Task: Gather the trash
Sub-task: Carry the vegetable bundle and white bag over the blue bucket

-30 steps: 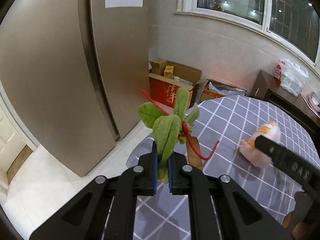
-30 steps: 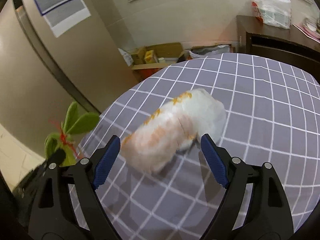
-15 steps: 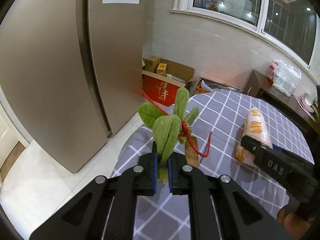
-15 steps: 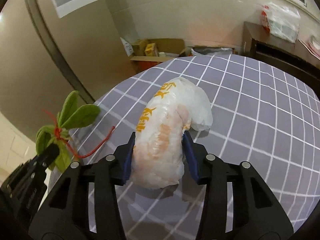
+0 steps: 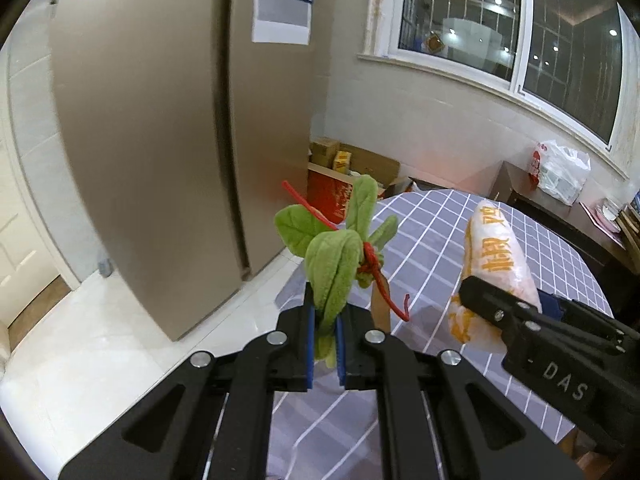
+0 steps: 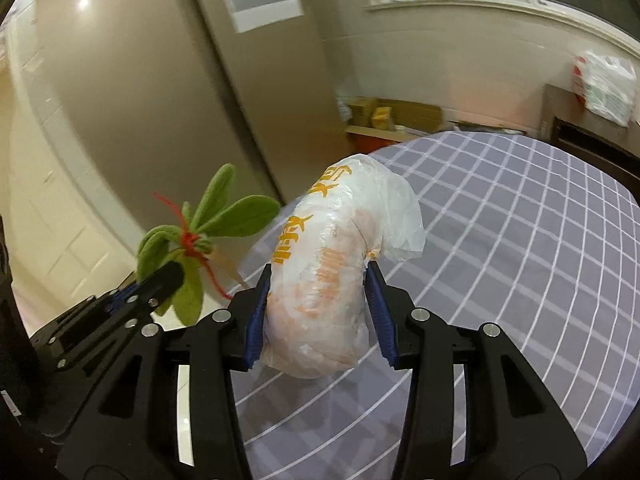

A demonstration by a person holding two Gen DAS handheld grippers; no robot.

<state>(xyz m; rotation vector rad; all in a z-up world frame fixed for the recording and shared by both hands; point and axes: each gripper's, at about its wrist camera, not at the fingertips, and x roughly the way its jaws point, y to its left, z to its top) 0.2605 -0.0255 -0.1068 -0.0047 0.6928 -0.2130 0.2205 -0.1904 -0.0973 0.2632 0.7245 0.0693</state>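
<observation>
At the centre of the left wrist view, the left gripper (image 5: pixel 322 344) has its blue-padded fingers pressed tight on a bunch of soft, felt-like green leaves (image 5: pixel 334 254), oval and fuzzy, bound with a thin red string (image 5: pixel 374 270) whose loose end curls down to the right. A flat tan tag (image 5: pixel 380 312) hangs just behind the bunch. In the lower right of that frame, the right gripper (image 5: pixel 492 304) reaches in from the side, black and angular.

In the middle of the right wrist view, the right gripper (image 6: pixel 318 312) is clamped on a crinkled, translucent white plastic bag (image 6: pixel 340 276), bulging and sausage-shaped, printed with orange characters; its blue pads dent both flanks. The bag is lifted off the round table (image 6: pixel 520 248), whose cloth is grey-lavender with a white grid. Both grippers point forward and slightly upward, side by side, the leaves at the left middle of this frame. A smooth bronze refrigerator (image 5: pixel 160 140) fills the upper left, cardboard boxes (image 5: pixel 348 160) sitting beside its base.
</observation>
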